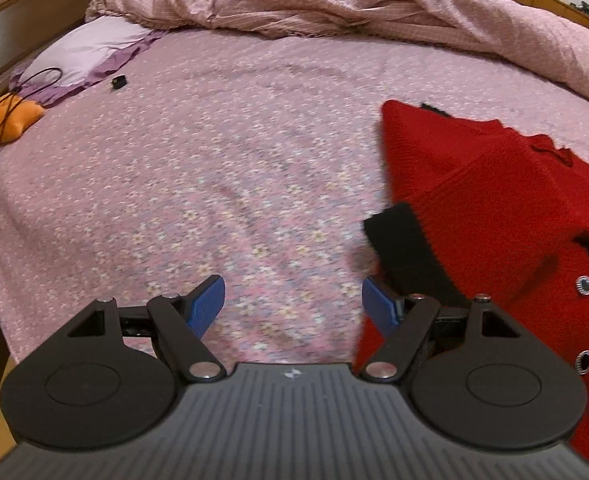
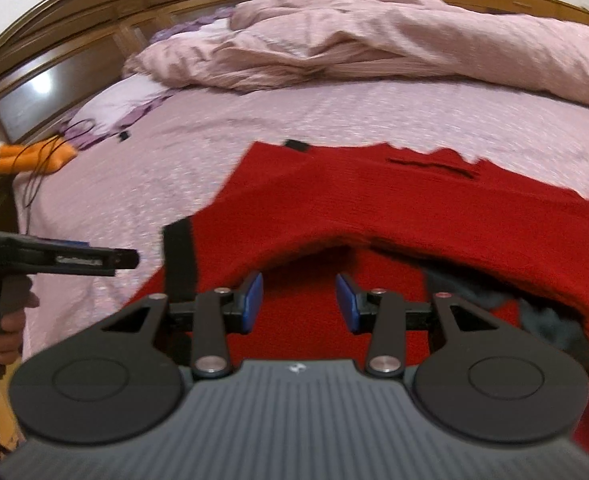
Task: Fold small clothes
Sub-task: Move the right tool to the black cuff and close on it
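A red knitted cardigan [image 2: 394, 208] with black trim and silver buttons lies on the bed, partly folded, with a sleeve laid across it. In the left wrist view the cardigan [image 1: 494, 200] is at the right, its black cuff [image 1: 398, 240] next to my right finger. My left gripper [image 1: 294, 304] is open and empty over the bedsheet, just left of the cardigan. My right gripper [image 2: 298, 300] is open and empty, low over the cardigan's near part. The left gripper also shows in the right wrist view [image 2: 106, 260], at the cardigan's left side.
The floral pink bedsheet [image 1: 214, 160] stretches left and ahead. A crumpled pink duvet [image 1: 334, 0] lies at the back. A pillow [image 1: 78, 52], an orange cloth [image 1: 2, 120] with a black cable, and a small black object [image 1: 118, 82] lie at far left. A wooden headboard [image 2: 74, 32] stands behind.
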Motion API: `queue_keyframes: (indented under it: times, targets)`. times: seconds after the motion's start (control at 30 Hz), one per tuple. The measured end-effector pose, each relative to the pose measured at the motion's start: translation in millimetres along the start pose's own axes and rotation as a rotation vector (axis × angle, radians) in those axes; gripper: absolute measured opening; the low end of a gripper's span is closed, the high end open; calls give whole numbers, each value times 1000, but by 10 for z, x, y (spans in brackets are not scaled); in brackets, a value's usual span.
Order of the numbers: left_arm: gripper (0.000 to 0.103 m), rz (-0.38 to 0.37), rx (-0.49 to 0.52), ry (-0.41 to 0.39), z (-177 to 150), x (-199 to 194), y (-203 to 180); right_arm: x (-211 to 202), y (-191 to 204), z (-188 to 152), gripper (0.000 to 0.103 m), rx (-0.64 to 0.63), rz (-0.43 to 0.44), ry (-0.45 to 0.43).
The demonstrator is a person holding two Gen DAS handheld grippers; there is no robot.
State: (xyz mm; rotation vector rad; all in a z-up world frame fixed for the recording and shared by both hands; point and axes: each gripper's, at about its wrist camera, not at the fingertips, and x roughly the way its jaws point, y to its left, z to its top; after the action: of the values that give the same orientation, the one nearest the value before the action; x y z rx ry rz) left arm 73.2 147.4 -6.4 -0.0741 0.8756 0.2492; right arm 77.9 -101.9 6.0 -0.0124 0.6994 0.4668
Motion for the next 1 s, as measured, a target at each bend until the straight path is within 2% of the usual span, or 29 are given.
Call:
queue_keyframes:
  times: [0.5, 0.67, 0.8, 1.0]
  targets:
    - [80, 30, -50, 51, -152, 43, 309, 458, 700, 172, 43, -169, 178, 89]
    - [80, 23, -58, 55, -165, 59, 333, 665, 793, 119, 43, -205, 178, 151]
    - [80, 20, -56, 60, -173, 82, 319, 824, 836, 40, 43, -236, 146, 198]
    - [80, 16, -56, 64, -173, 100, 315, 916, 890, -34, 43, -293, 112, 201]
